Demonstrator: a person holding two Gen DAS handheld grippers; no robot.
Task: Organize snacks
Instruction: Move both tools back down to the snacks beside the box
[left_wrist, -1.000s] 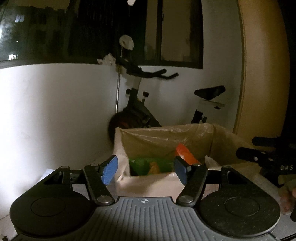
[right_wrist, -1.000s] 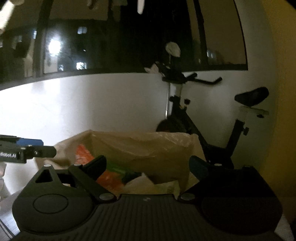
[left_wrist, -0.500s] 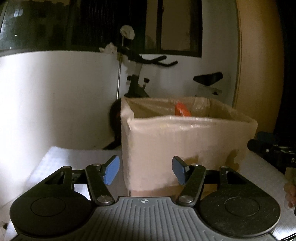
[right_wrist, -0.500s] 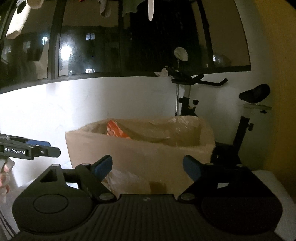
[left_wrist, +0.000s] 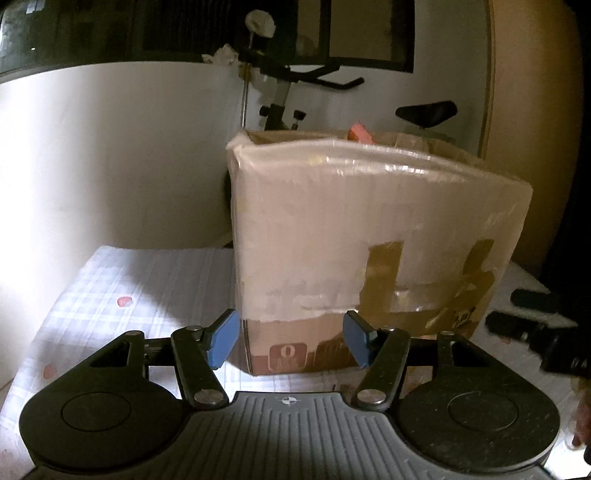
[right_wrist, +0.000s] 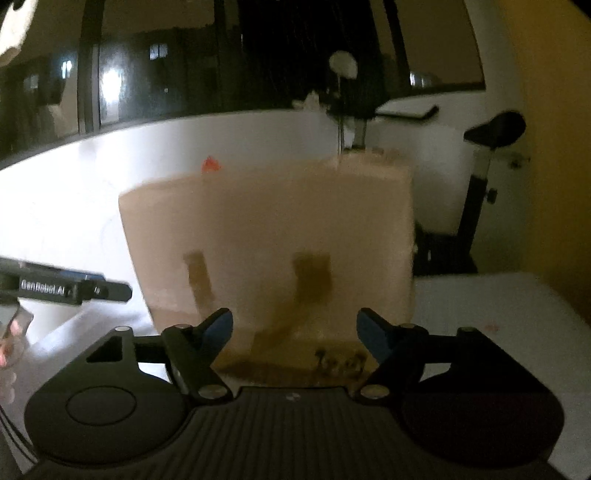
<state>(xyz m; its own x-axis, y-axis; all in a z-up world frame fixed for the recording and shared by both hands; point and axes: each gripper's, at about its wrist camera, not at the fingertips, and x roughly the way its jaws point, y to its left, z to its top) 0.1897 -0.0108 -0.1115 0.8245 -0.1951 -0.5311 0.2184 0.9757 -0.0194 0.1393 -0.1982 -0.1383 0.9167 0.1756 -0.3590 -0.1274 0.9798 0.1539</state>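
A tall cardboard box (left_wrist: 369, 236), its upper walls wrapped in pale plastic film and patched with brown tape, stands on a white checked surface (left_wrist: 122, 291) in a dimly lit room at night, with both hand-held grippers low in front of its near wall. The left gripper (left_wrist: 290, 341) has its blue-padded jaws apart and empty, pointing at the box's near left corner without touching it. The right gripper (right_wrist: 293, 330), seen in a blurred view, has its jaws closing on nothing but air, the box's taped lower wall showing between and beyond them. Only one snack is visible: the orange tip of a packet (left_wrist: 360, 133) poking above the box's far rim, so at least that item sits inside the box. How many more lie beneath the rim cannot be told from this low angle. No loose packets show on the surface to the left or right of the box, which suggests that the gathering is well advanced or that any remaining snacks lie out of view. Neither gripper carries anything, so the next pick or the next tidying move has yet to start. An exercise bike (right_wrist: 487, 177) stands beyond the box against the white wall, under dark windows (right_wrist: 166, 74).
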